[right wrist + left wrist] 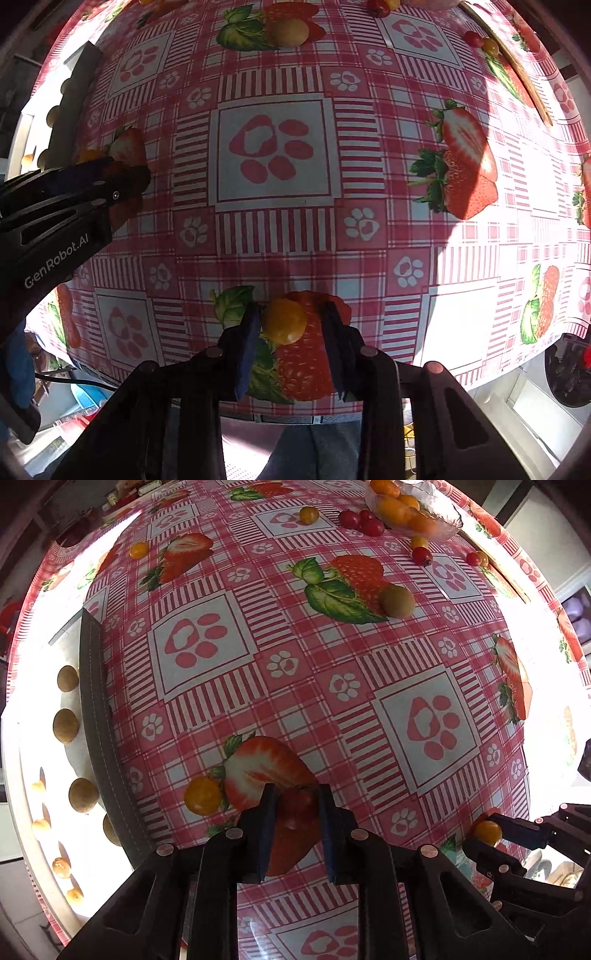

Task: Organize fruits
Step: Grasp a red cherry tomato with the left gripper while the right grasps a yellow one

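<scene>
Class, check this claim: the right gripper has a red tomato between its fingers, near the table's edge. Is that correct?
Not quite. The fruit between the fingers of the right gripper is a yellow-orange tomato, not a red one; the right wrist view shows this. It does sit near the edge of the table.

I am looking across the table. A small round fruit is sitting between my right gripper fingers, touching the left one. Another small fruit is lying just left of my left gripper. A tray is lying along the left side, with round fruits sitting in it. Far ahead, a kiwi is resting on the table. Behind it, to the right, a bowl is holding fruits, and little tomatoes are lying just left of it.
</scene>
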The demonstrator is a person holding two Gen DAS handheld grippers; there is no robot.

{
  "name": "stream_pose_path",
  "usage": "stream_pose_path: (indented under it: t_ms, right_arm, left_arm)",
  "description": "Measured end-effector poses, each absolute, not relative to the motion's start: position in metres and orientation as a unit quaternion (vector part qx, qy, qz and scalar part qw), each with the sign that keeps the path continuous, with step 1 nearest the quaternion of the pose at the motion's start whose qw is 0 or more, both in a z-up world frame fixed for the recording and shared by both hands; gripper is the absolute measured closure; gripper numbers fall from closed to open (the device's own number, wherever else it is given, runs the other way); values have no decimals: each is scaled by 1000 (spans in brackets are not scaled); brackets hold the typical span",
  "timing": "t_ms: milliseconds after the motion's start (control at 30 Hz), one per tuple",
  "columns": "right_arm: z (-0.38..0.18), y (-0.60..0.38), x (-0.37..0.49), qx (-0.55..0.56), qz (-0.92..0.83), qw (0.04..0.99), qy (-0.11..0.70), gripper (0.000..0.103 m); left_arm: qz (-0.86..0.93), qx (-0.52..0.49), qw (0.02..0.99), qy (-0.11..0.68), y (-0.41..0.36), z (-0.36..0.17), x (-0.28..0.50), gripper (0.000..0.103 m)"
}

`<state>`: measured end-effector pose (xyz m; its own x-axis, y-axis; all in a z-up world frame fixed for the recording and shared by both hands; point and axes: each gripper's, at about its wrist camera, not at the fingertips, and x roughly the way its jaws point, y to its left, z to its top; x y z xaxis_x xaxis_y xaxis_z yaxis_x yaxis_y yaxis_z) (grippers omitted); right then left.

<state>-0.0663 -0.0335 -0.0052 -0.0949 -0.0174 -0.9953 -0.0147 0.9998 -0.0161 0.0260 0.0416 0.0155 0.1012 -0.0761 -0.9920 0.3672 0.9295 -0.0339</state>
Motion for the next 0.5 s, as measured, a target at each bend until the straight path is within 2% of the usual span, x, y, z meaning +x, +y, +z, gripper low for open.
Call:
stream_pose_path:
  t_ms: [200,500]
  right_arm:
    - [0,-45,-56,50,5,673,738,77]
    - [24,-61,-43,76,6,684,725,76]
  left_arm:
    - [-181,19,717,673,59,24,28,80]
    - [-177,-15,728,662,92,48,25,80]
